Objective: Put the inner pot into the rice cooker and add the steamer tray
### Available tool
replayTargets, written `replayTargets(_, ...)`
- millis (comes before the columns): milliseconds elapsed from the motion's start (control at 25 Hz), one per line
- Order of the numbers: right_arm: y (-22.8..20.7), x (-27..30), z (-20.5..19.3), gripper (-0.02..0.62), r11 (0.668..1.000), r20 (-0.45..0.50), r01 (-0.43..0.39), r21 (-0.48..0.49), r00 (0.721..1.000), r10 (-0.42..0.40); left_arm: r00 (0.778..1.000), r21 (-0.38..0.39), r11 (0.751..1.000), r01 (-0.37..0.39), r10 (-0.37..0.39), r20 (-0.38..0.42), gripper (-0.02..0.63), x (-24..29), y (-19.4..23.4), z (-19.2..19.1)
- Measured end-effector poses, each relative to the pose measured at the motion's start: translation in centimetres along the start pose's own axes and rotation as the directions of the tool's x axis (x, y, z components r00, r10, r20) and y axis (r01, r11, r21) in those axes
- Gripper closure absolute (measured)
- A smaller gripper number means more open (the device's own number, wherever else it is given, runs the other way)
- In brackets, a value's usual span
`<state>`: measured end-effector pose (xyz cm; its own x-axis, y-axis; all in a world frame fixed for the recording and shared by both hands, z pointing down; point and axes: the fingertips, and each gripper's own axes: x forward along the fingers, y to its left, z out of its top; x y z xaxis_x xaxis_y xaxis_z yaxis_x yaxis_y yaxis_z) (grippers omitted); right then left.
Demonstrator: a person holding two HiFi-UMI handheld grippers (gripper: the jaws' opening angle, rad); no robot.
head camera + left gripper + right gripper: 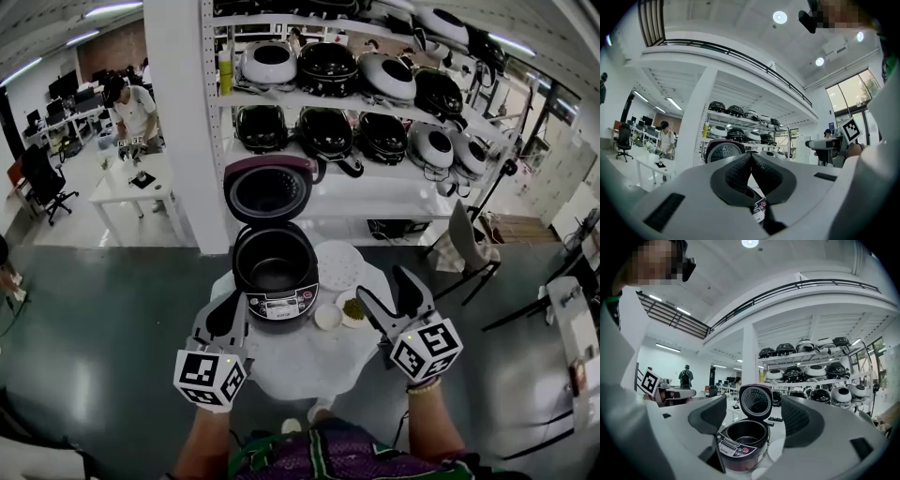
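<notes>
The black inner pot point(275, 265) sits inside the open, dark rice cooker point(281, 302) on the round white table point(309, 366). The white perforated steamer tray point(339, 265) lies flat on the table just beside the cooker. The left gripper's point(751, 158) fingers are pressed together on nothing, and the right gripper's point(753, 404) fingers stand wide apart, empty.

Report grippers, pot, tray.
Left gripper jaws shut, right gripper open, both empty. Black inner pot in maroon rice cooker. White round steamer tray beside it, nothing blocking.
</notes>
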<state>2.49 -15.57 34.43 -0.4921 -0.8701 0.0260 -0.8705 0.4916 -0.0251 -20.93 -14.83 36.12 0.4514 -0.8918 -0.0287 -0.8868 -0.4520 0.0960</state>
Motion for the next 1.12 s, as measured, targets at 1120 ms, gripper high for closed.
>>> replayTargets(1120,-20.6,9.6,-15.3,0.253,0.998,-0.326,-0.040,0.040,0.944,0.051,0.993,0.020,0.999,-0.035,0.037,-0.116,0.584,15.1,-5.7,-4.0)
